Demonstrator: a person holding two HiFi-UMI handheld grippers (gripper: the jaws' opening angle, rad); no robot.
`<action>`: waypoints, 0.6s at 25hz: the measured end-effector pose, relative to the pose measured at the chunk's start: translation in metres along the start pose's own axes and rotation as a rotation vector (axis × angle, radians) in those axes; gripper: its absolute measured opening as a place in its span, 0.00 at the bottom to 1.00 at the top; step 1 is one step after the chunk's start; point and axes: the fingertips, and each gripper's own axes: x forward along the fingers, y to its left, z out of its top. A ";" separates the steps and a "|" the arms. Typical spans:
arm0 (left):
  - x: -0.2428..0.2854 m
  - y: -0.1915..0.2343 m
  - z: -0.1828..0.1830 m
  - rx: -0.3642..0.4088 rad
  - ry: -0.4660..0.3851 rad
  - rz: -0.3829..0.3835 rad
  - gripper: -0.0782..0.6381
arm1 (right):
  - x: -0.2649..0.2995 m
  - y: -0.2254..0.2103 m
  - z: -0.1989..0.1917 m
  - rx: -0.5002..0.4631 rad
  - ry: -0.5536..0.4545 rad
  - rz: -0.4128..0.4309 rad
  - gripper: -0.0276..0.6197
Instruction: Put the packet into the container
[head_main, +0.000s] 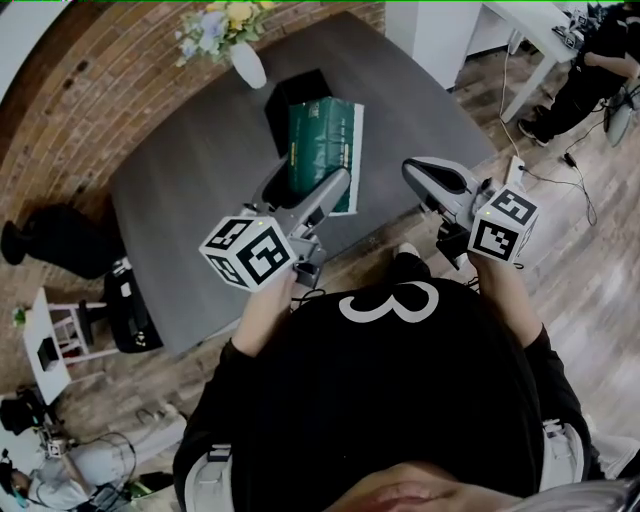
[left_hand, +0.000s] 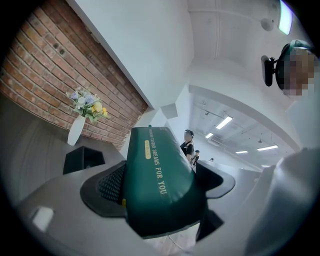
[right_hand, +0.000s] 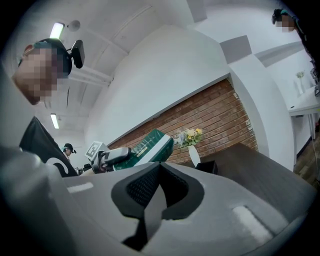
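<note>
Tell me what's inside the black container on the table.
The black container shows only a dark interior; nothing inside can be made out. The green packet, clamped in the left gripper, covers its near part from the head view, hiding the rest.

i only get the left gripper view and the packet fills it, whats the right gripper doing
Observer: The right gripper hangs by the near edge of the grey table, to the packet's right. Its jaws are together with nothing between them.
Operator: is the packet over the container
Observer: Partly. In the head view the green packet, clamped in the left gripper, covers the near part of the black container. How high above it the packet sits can't be told.
</note>
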 end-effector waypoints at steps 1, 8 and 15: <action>0.005 0.001 0.003 0.001 -0.002 0.011 0.74 | 0.003 -0.006 0.004 0.004 0.004 0.009 0.05; 0.047 0.028 0.027 -0.041 -0.012 0.112 0.74 | 0.037 -0.061 0.041 0.045 0.047 0.090 0.05; 0.074 0.065 0.038 -0.057 -0.051 0.225 0.74 | 0.067 -0.106 0.052 0.062 0.089 0.171 0.05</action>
